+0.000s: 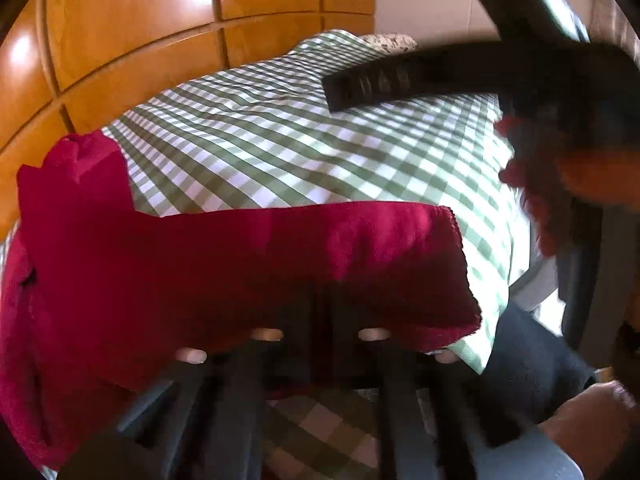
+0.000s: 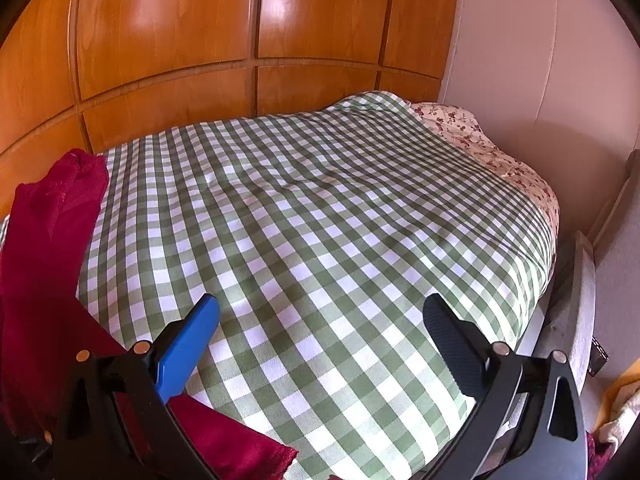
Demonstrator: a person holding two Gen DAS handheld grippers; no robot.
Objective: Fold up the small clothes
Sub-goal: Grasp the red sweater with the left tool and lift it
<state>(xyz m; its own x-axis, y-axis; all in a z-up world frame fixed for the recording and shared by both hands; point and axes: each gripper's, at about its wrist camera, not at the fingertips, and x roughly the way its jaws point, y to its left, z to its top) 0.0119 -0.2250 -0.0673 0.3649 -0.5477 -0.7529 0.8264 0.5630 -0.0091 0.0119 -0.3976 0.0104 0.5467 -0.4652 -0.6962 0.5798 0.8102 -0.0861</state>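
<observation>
A dark red garment (image 1: pixel 200 264) is draped over my left gripper (image 1: pixel 320 320), whose fingers are close together under the cloth and pinch its edge. The garment hangs lifted above the green-and-white checked bed cover (image 1: pixel 300 152). In the right wrist view the same red garment (image 2: pixel 44 248) lies along the left edge of the bed and runs under my left finger. My right gripper (image 2: pixel 320 316) is open and empty above the checked cover (image 2: pixel 320 220). It also shows in the left wrist view (image 1: pixel 400 80) as a dark blurred shape at the upper right.
Orange wooden wardrobe panels (image 2: pixel 200 40) stand behind the bed. A floral pillow (image 2: pixel 472 136) lies at the far right corner by a white wall (image 2: pixel 540 80). A grey bed frame (image 2: pixel 576 300) borders the right side. The person's jeans (image 1: pixel 532 360) and hand (image 1: pixel 592 412) show at lower right.
</observation>
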